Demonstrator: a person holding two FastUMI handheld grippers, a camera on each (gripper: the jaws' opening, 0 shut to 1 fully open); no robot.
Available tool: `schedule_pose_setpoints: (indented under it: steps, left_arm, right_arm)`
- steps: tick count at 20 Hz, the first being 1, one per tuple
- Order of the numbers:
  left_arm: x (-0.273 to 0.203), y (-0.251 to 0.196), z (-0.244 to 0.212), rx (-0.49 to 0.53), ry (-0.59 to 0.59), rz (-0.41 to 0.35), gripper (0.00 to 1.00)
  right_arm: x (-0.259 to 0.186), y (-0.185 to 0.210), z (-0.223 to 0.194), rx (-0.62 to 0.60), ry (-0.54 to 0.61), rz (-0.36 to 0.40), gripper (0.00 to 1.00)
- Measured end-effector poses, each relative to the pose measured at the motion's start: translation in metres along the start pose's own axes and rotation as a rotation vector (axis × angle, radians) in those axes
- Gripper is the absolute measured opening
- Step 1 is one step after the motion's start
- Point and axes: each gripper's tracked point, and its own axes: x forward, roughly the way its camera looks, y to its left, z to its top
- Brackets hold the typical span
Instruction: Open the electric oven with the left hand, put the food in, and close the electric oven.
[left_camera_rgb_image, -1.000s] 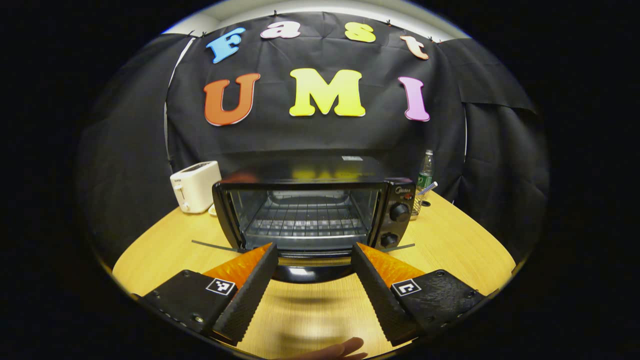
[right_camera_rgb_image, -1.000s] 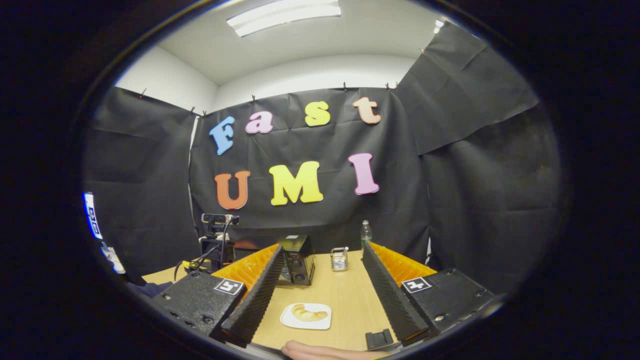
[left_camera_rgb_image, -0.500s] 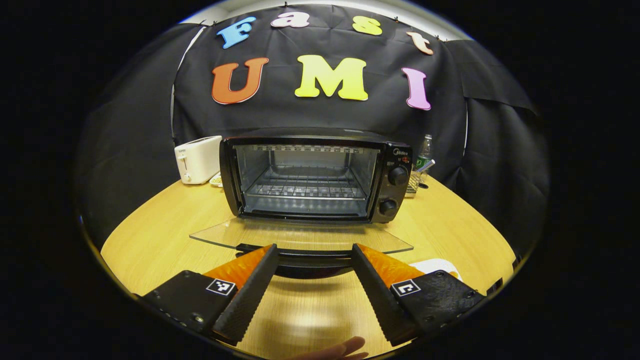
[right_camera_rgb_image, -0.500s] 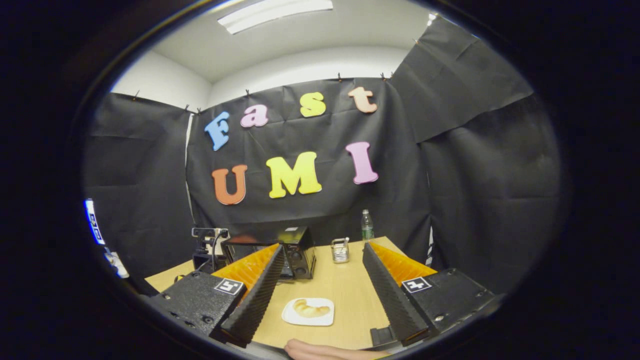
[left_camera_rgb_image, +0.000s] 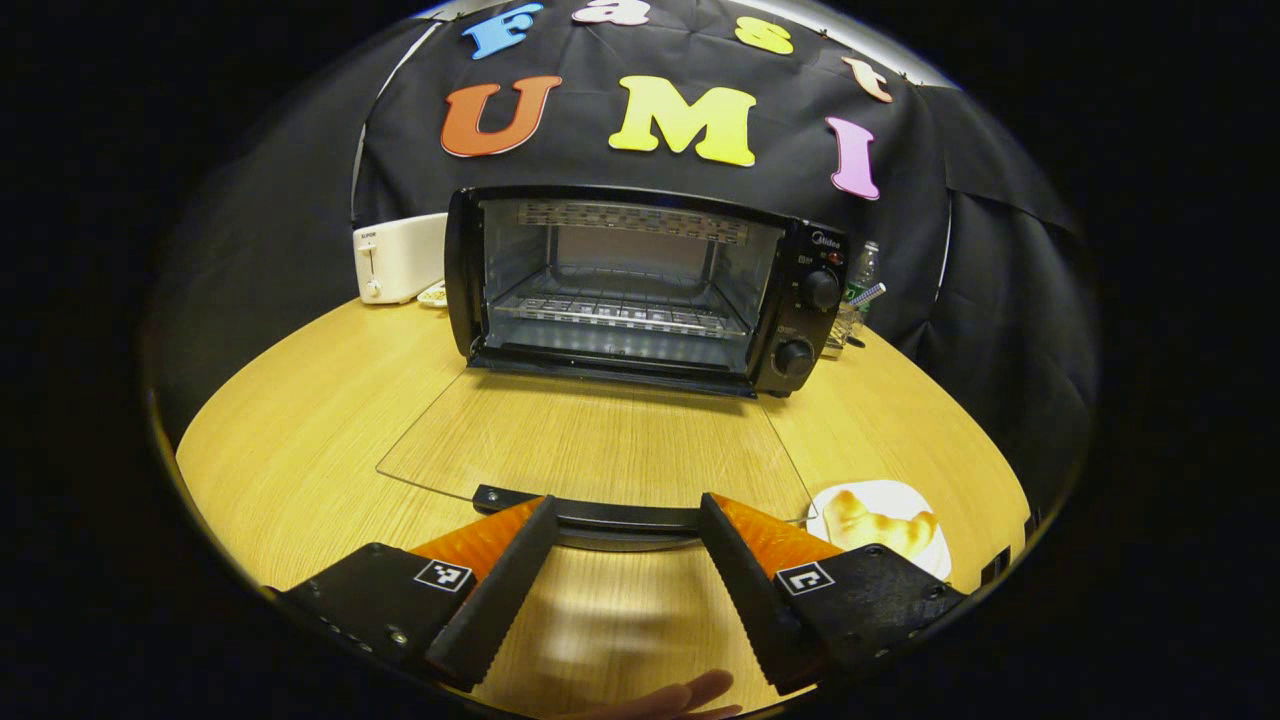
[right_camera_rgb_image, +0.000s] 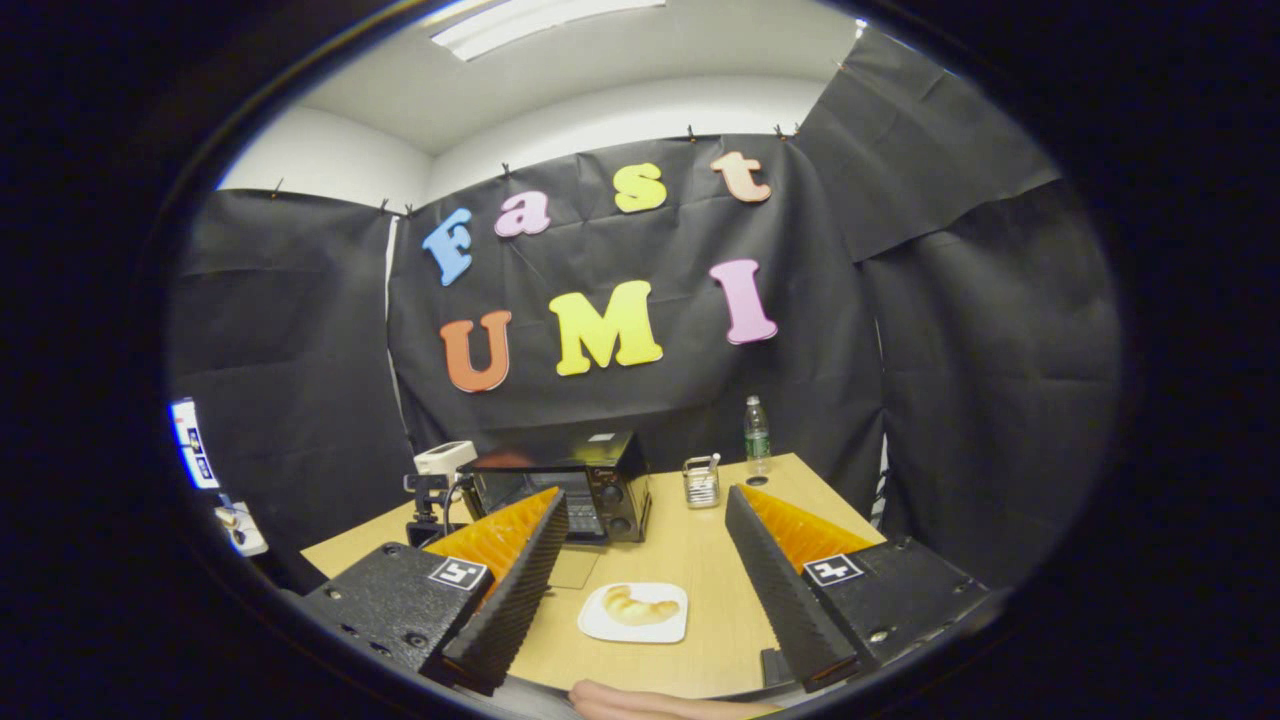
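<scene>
On the near part of the wooden table (left_camera_rgb_image: 300, 420), the oven's glass door (left_camera_rgb_image: 590, 440) now lies flat, swung all the way down from the half-lowered tilt it had a second ago, so the electric oven (left_camera_rgb_image: 640, 285) stands fully open with its wire rack (left_camera_rgb_image: 615, 312) exposed. The left gripper (left_camera_rgb_image: 625, 515) has followed the door down; its fingers stand spread to either side of the door handle (left_camera_rgb_image: 590, 515), close to it but apparently not pressing on it. That looks like the opening step finished, and the loading step is next. The croissant (right_camera_rgb_image: 640, 605) sits untouched on its white plate (right_camera_rgb_image: 605, 628), on the table to the right of the open door and nearer than the oven. The right gripper (right_camera_rgb_image: 645, 515) hovers above and on the near side of the plate, fingers wide apart and empty, drifted slightly so the plate sits more centrally between them. A toaster (left_camera_rgb_image: 400, 258) stands to the oven's left, a bottle (right_camera_rgb_image: 757, 440) at the far right.
</scene>
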Motion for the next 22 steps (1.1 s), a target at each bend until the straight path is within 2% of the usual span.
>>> schedule_pose_setpoints:
  steps: [3,6,8,10,12,13,17,18,20,22]
  left_arm:
    - [-0.01,-0.006,0.011,-0.008,-0.062,-0.059,0.93]
    - [-0.038,0.0,0.032,-0.029,-0.134,-0.078,0.95]
    - [-0.066,0.006,0.052,-0.037,-0.212,-0.081,0.94]
    - [-0.098,0.013,0.067,-0.036,-0.284,-0.076,0.94]
    - [-0.127,0.022,0.08,-0.011,-0.346,-0.06,0.94]
    - [-0.14,0.028,0.086,0.007,-0.363,-0.044,0.94]
    - [-0.185,0.053,0.094,0.07,-0.389,0.033,0.94]
    - [-0.197,0.06,0.097,0.074,-0.392,0.053,0.94]
    - [-0.218,0.069,0.101,0.071,-0.411,0.075,0.94]
    - [-0.236,0.066,0.101,0.06,-0.426,0.049,0.94]
  right_arm:
    - [0.022,0.002,-0.026,0.016,0.078,0.017,0.97]
    - [0.048,0.005,-0.047,0.06,0.144,0.05,1.0]
    - [0.069,0.002,-0.068,0.047,0.193,0.062,0.97]
    - [0.09,-0.008,-0.092,0.019,0.253,0.042,0.95]
    - [0.11,-0.017,-0.11,0.012,0.293,0.016,0.95]
    - [0.118,-0.014,-0.12,0.004,0.317,0.027,0.95]
    - [0.146,-0.008,-0.168,-0.1,0.413,0.126,0.94]
    - [0.152,-0.004,-0.178,-0.114,0.436,0.16,1.0]
    - [0.154,0.014,-0.201,-0.146,0.487,0.275,0.96]
    - [0.148,0.034,-0.224,-0.195,0.542,0.394,0.94]
